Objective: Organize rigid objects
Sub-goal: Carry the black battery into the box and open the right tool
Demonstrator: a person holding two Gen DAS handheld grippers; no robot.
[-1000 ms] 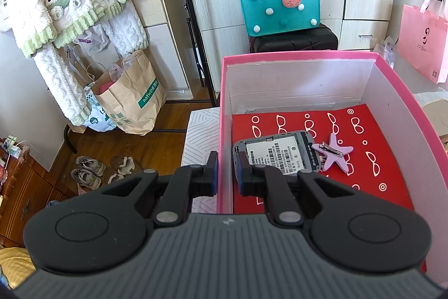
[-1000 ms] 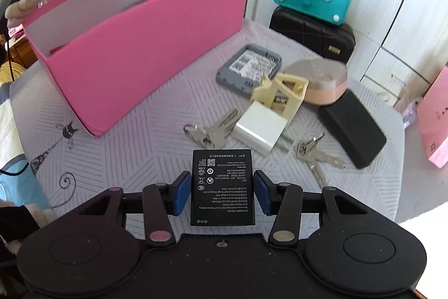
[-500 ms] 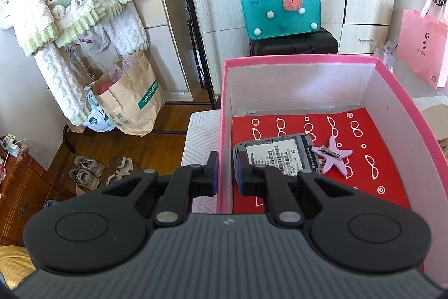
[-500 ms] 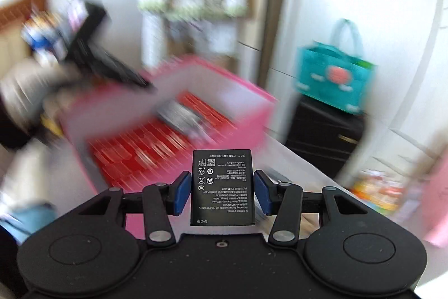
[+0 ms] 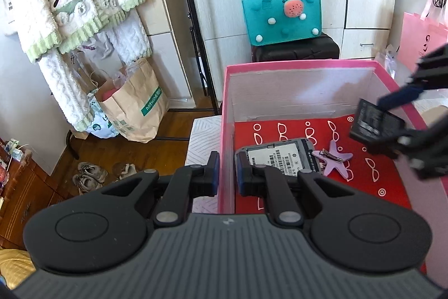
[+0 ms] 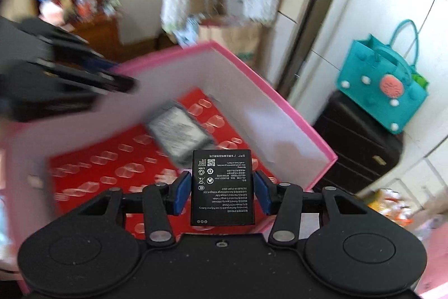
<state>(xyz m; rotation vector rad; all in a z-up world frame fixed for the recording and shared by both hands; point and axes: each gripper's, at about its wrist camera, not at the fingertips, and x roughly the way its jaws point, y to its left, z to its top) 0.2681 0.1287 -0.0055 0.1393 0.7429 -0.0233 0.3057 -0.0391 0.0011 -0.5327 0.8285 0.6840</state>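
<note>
Two grippers share the work at the pink box [image 5: 302, 66]. The left gripper [image 5: 225, 173] straddles the box's near-left wall, one finger outside and one inside, jaws clenched on that thin wall; judging by the hold, it is there to steady the box so it does not slide or tip while things go in.

The right gripper [image 6: 222, 188] has its jaws grasping a flat black battery [image 6: 222, 187] by its two long edges, blue pads pressed to either side, label face up toward the camera. Gripping the narrow edges leaves the broad face free, so the battery could be laid flat once let go. In the left wrist view the same battery [image 5: 375, 125] hangs above the red patterned lining [image 5: 294, 131], close to the right wall and not touching the floor of the box.

Already in the box lie a grey device [image 5: 280, 156], label side up, toward the near-left corner, and a purple star-shaped hair clip [image 5: 334, 157] just beside it, touching or nearly so. The lining toward the far and right walls is bare, which looks like the sensible spot for the battery, apart from the two pieces already in.

My reading is that the carry is almost finished and that lowering and releasing are not yet done. Whatever surface carries the box is mostly hidden here.
</note>
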